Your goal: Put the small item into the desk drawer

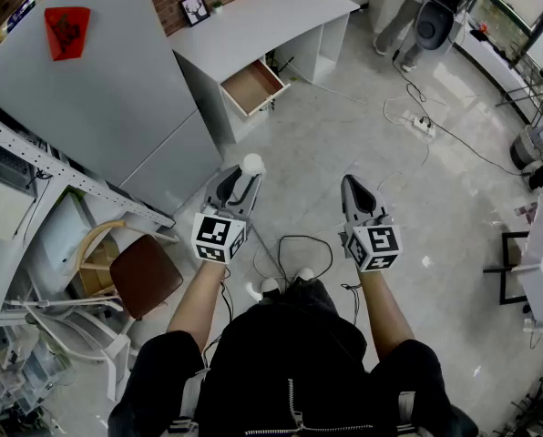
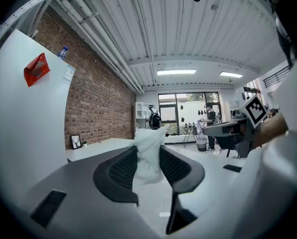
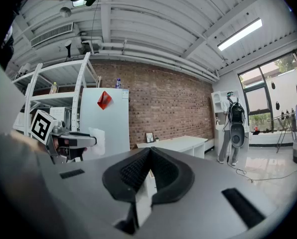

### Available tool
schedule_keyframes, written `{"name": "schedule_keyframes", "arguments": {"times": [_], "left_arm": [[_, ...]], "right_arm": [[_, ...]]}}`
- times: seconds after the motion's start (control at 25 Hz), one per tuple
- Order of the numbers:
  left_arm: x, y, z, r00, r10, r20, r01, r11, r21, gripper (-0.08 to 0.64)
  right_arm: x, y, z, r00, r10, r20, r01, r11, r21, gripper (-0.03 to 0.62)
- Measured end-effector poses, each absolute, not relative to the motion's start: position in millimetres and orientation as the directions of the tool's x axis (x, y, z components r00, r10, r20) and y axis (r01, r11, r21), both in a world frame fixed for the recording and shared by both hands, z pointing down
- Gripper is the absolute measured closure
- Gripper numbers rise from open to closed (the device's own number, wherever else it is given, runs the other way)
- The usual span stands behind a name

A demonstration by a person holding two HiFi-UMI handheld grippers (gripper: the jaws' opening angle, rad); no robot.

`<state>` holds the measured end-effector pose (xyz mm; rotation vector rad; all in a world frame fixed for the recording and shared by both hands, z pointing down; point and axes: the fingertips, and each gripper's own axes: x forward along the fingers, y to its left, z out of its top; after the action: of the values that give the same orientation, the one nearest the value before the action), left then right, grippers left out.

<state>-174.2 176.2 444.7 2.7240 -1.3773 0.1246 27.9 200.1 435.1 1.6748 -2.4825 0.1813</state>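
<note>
A small crumpled white item (image 2: 148, 151) sits pinched between the pads of my left gripper (image 2: 148, 158), which is shut on it. From the head view the white item (image 1: 251, 163) pokes out at the tip of the left gripper (image 1: 246, 173), held above the floor. The white desk (image 1: 262, 16) stands ahead, and its wooden drawer (image 1: 251, 86) is pulled open on the near side. My right gripper (image 1: 355, 189) hovers beside the left one. Its jaws meet at the tip with nothing between them, as seen along the right gripper (image 3: 148, 171). The left gripper (image 3: 83, 141) shows there too.
A tall grey cabinet (image 1: 68, 27) with a red sticker stands left of the desk. A brown chair (image 1: 144, 274) and metal shelving lie to my left. Cables (image 1: 299, 244) and a power strip (image 1: 423, 126) lie on the floor. A person (image 1: 408, 16) stands at the far right.
</note>
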Motion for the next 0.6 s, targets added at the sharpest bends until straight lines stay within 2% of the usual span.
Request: {"name": "schedule_keyframes", "arguments": {"times": [0.6], "left_arm": [[-198, 185, 450, 0.582, -0.806, 0.106, -0.813, -0.578, 0.071, 0.412]], "right_arm": [[9, 213, 432, -0.384, -0.909, 0.161, -0.922, 0.387, -0.016, 0.586]]}}
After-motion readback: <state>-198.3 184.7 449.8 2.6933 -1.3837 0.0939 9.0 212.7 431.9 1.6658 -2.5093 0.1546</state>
